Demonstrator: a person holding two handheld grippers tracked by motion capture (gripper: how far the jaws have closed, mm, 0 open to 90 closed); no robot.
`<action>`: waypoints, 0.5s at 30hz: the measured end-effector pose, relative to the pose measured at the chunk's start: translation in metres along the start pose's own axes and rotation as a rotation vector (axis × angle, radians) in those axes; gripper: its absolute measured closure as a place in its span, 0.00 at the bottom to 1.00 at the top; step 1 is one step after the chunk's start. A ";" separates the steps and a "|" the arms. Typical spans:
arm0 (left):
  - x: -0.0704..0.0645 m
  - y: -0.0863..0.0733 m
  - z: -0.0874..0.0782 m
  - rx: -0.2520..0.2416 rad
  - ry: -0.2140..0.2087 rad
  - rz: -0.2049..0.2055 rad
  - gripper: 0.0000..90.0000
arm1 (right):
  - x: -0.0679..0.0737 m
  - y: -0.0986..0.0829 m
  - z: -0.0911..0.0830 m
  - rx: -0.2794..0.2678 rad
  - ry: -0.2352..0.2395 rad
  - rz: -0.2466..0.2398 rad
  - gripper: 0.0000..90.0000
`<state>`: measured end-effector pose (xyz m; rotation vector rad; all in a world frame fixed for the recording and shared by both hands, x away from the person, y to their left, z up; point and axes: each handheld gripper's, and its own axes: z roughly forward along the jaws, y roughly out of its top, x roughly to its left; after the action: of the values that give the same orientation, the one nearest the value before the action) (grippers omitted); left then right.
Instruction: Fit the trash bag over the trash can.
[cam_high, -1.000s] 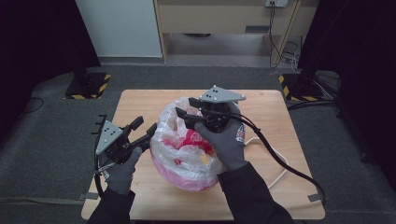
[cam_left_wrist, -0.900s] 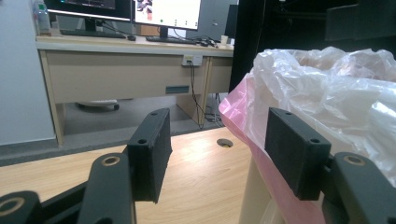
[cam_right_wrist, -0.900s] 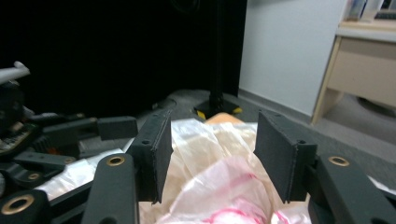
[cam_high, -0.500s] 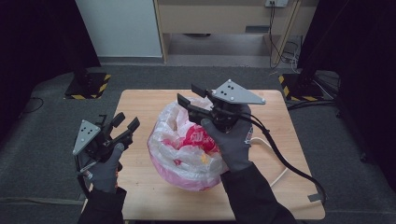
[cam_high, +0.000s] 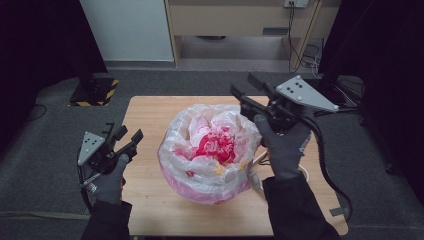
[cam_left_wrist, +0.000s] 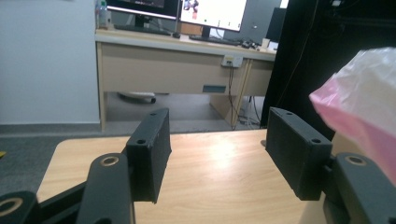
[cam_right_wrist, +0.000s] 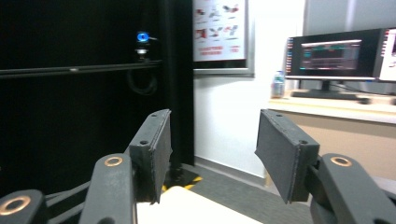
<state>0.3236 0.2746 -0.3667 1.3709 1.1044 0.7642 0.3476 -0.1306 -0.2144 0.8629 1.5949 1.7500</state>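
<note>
Sitting near the middle of the table (cam_high: 150, 210), a little toward its near edge, the plastic bag (cam_high: 210, 155) bulges full: a translucent white skin with a pink tint low on its sides, its mouth gaping upward, something red showing in the opening and a few yellow bits lower down. Neither gripper has hold of it. The left gripper (cam_high: 127, 139) hangs by the table's left edge, apart from the bag, its jaws spread wide with nothing between them; in the left gripper view they point across bare wood toward the far edge, and the bag's pink-and-white side (cam_left_wrist: 364, 102) bulges in at the right, just beside the right-hand jaw. The right gripper (cam_high: 246, 89) is raised over the far right part of the table, past the bag's rim, jaws likewise parted and empty; in the right gripper view it (cam_right_wrist: 212, 149) faces out into the room, toward a monitor (cam_right_wrist: 341, 56) on a desk, not down at the bag.

The step in hand looks like the approach before handling the bag's mouth (gathering or closing it seems the likely aim, though that is a judgement). The next move would call for each gripper to tilt down and come in to the rim from its own side, then pinch a fold of the thin film. The film is slack and slippery, so a shallow bite may slip off.
</note>
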 end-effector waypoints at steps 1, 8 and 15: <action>0.001 -0.002 0.000 0.010 0.003 0.005 0.44 | -0.005 0.000 -0.004 0.003 -0.017 0.000 0.50; 0.006 -0.016 -0.002 0.071 0.025 0.051 0.43 | -0.040 -0.009 -0.030 0.007 -0.107 0.021 0.50; 0.010 -0.031 0.000 0.133 0.039 0.073 0.41 | -0.063 -0.030 -0.045 0.048 -0.158 0.042 0.49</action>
<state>0.3213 0.2810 -0.3986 1.5206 1.1580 0.7849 0.3500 -0.2054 -0.2505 1.0384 1.5306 1.6341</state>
